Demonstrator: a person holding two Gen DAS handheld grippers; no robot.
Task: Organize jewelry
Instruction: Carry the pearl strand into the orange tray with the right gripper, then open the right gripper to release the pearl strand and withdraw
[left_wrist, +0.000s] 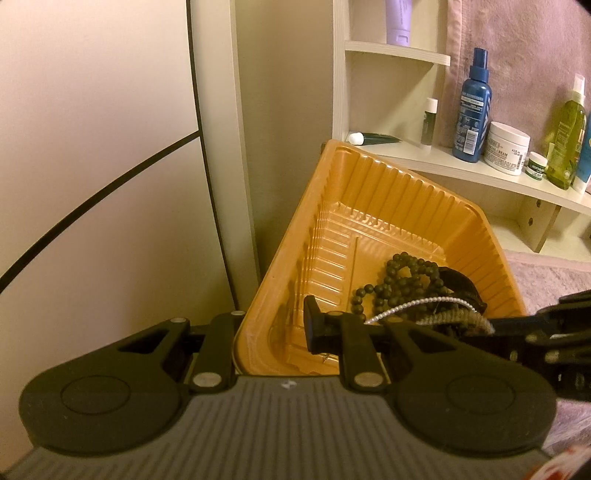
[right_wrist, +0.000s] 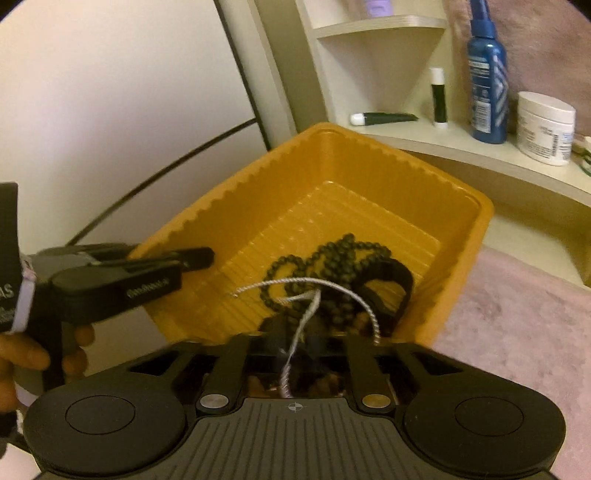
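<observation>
An orange plastic tray (left_wrist: 369, 192) (right_wrist: 332, 162) holds a dark beaded necklace (left_wrist: 402, 277) (right_wrist: 332, 258), a black band (left_wrist: 461, 284) (right_wrist: 391, 273) and a silver chain (left_wrist: 413, 306) (right_wrist: 314, 284). My left gripper (left_wrist: 273, 332) (right_wrist: 192, 260) grips the tray's near left rim, one finger inside, one outside. My right gripper (right_wrist: 295, 347) is over the tray's near edge, shut on the silver chain, which loops out from between its fingers over the beads. Its tips are hidden in its own view; its arm (left_wrist: 554, 325) shows at the right of the left wrist view.
A white shelf unit (left_wrist: 480, 166) (right_wrist: 461, 147) behind the tray carries a blue spray bottle (left_wrist: 472, 110) (right_wrist: 487, 85), a white cream jar (left_wrist: 508, 147) (right_wrist: 543, 125), green bottles (left_wrist: 565, 140) and small tubes (left_wrist: 373, 138). A pink fuzzy cloth (right_wrist: 517, 332) lies right of the tray. A white wall panel (left_wrist: 92, 147) is at left.
</observation>
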